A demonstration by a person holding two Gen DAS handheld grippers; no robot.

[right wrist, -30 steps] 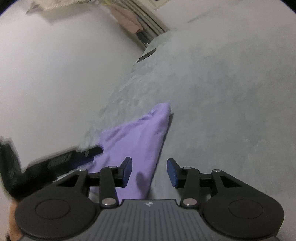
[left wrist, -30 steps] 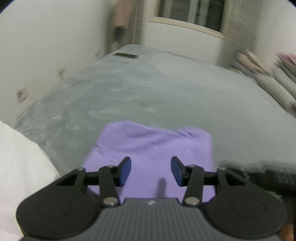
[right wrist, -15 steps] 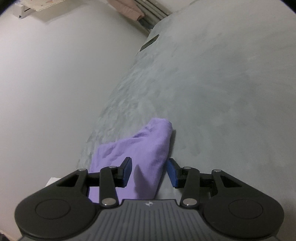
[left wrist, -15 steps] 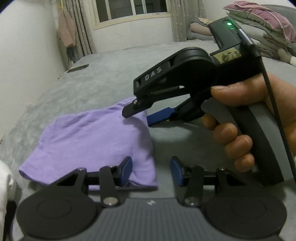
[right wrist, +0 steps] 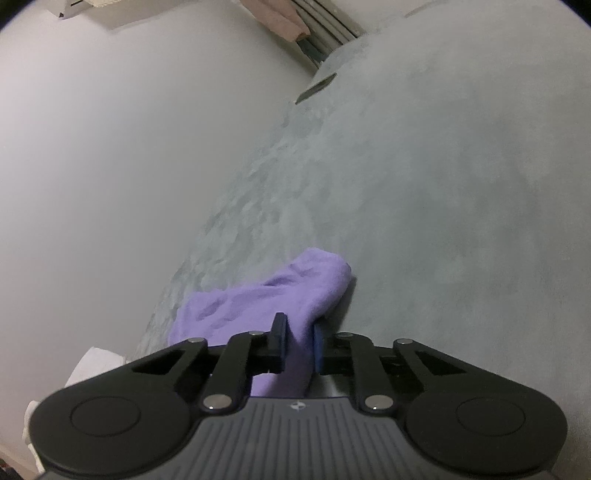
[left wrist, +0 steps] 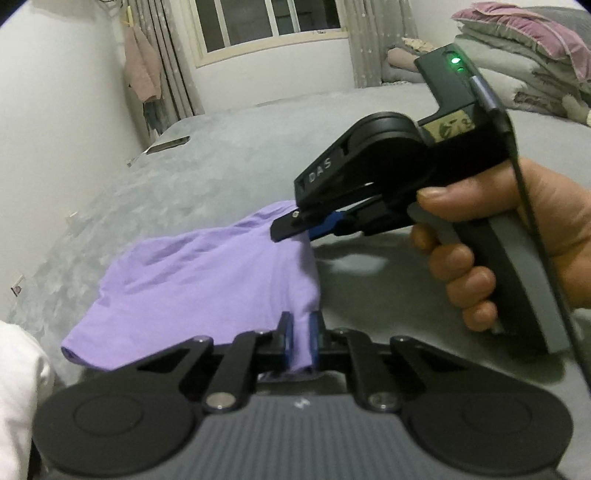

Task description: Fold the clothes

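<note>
Purple garment [left wrist: 207,280] lies bunched on the grey bed cover [left wrist: 240,155], low and left of centre in the left wrist view, roughly 7 to 9 o'clock. Left gripper [left wrist: 299,341] at 6 o'clock of its own view: jaws have just been closing and now pinch the garment's near right edge, a strip of purple cloth pressed between the blue pads. Right gripper [right wrist: 299,341] likewise: jaws have just been closing, cloth clamped between them, the rest of the garment bulging away toward 12 o'clock on the cover. In the left wrist view the right gripper comes in from 3 o'clock, held in the person's right hand [left wrist: 509,236], tips biting the garment's far right corner, green light on its body lit. White cloth [left wrist: 18,387] at 8 o'clock, touching the frame edge. Flat dark object [left wrist: 168,144] on the cover at 10 o'clock, well apart from the garment. Stacked bedding [left wrist: 524,55] at 2 o'clock; window [left wrist: 266,22] at 12 o'clock.
</note>
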